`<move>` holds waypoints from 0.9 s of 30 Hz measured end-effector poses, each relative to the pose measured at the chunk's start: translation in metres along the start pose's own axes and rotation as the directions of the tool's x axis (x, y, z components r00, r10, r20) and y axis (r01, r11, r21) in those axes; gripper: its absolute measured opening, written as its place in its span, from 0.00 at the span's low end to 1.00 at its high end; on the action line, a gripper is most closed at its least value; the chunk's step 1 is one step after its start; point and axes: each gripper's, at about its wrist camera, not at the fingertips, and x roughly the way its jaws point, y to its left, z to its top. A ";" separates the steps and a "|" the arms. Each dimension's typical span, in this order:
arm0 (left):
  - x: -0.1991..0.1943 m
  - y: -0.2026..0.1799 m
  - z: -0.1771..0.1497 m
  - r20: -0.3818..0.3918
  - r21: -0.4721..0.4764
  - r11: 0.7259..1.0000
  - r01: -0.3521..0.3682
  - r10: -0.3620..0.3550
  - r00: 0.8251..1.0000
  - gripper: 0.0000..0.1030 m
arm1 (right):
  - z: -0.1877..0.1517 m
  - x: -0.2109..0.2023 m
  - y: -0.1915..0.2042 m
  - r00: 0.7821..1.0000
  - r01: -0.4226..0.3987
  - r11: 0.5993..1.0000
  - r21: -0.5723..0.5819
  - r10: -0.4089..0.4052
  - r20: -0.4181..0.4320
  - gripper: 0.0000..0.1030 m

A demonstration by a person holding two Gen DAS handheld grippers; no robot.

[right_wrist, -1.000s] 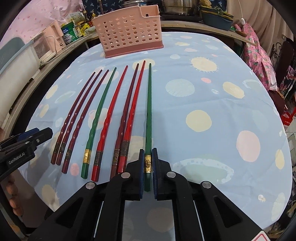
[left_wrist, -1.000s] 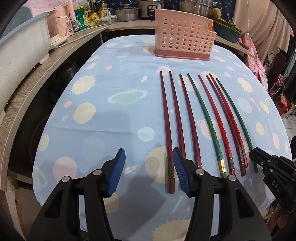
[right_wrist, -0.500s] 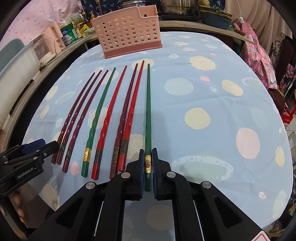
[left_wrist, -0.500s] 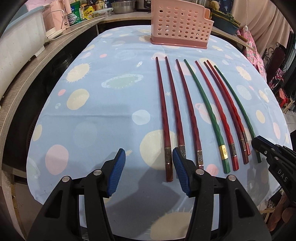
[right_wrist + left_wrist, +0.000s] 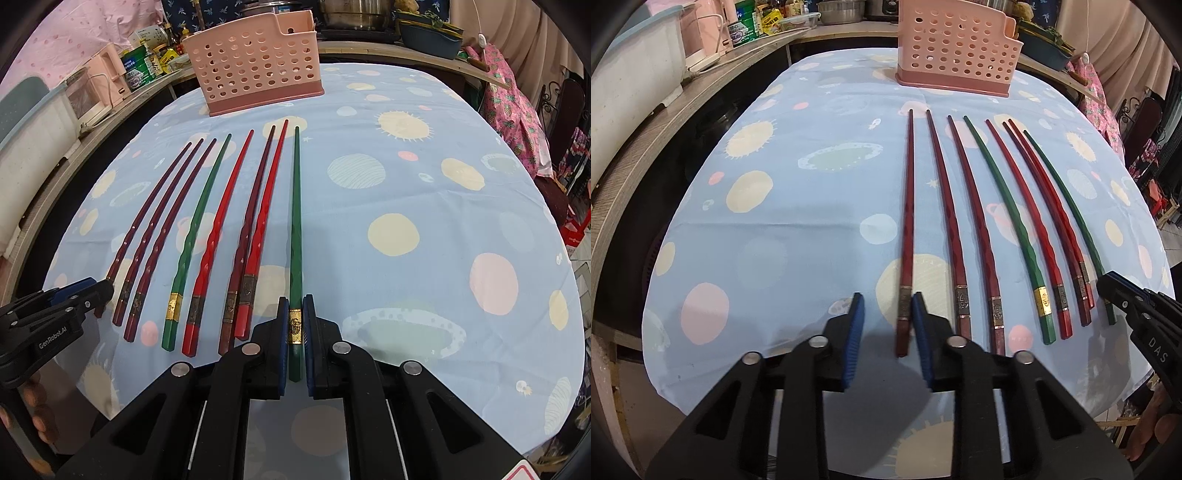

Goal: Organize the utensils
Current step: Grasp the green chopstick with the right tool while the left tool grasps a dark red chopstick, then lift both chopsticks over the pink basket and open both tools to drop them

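Several chopsticks, red, dark red and green, lie side by side on the blue spotted tablecloth (image 5: 798, 206). My left gripper (image 5: 886, 299) straddles the thick end of the leftmost dark red chopstick (image 5: 908, 206). Its jaws are closing: the right pad is at the stick and a gap remains on the left. My right gripper (image 5: 295, 301) is shut on the rightmost green chopstick (image 5: 295, 221) at its gold band, and the stick still lies flat on the cloth. A pink perforated utensil basket (image 5: 956, 48) stands upright beyond the tips.
A wooden counter (image 5: 646, 147) with a white appliance, tins and pots curves along the left and back of the table. Pink floral cloth (image 5: 517, 110) hangs at the far right. A wide stretch of cloth (image 5: 424, 221) lies right of the chopsticks.
My left gripper's jaws have narrowed around the leftmost dark red chopstick, which now sits between them. The right gripper has kept its grip on the green chopstick and has not moved.
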 end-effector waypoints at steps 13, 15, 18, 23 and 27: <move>-0.014 0.005 0.007 0.014 -0.035 0.999 0.040 -0.039 0.999 0.07 | 0.005 -0.017 -0.004 0.999 0.014 1.000 -0.005 -0.014 0.052 0.07; -0.024 0.009 0.012 0.034 -0.046 0.998 0.049 -0.047 0.998 0.07 | 0.010 -0.025 -0.006 0.997 0.008 1.000 0.002 -0.008 0.073 0.07; -0.041 0.013 0.022 0.070 -0.064 0.996 0.060 -0.055 0.996 0.07 | 0.019 -0.038 -0.009 0.994 -0.015 1.000 0.021 0.013 0.106 0.07; -0.072 0.020 0.046 0.146 -0.087 0.993 0.082 -0.068 0.987 0.07 | 0.045 -0.063 -0.013 0.983 -0.039 0.999 0.031 0.033 0.179 0.07; -0.096 0.026 0.069 0.213 -0.106 0.990 0.093 -0.069 0.975 0.07 | 0.069 -0.084 -0.017 0.968 -0.046 0.998 0.032 0.037 0.248 0.07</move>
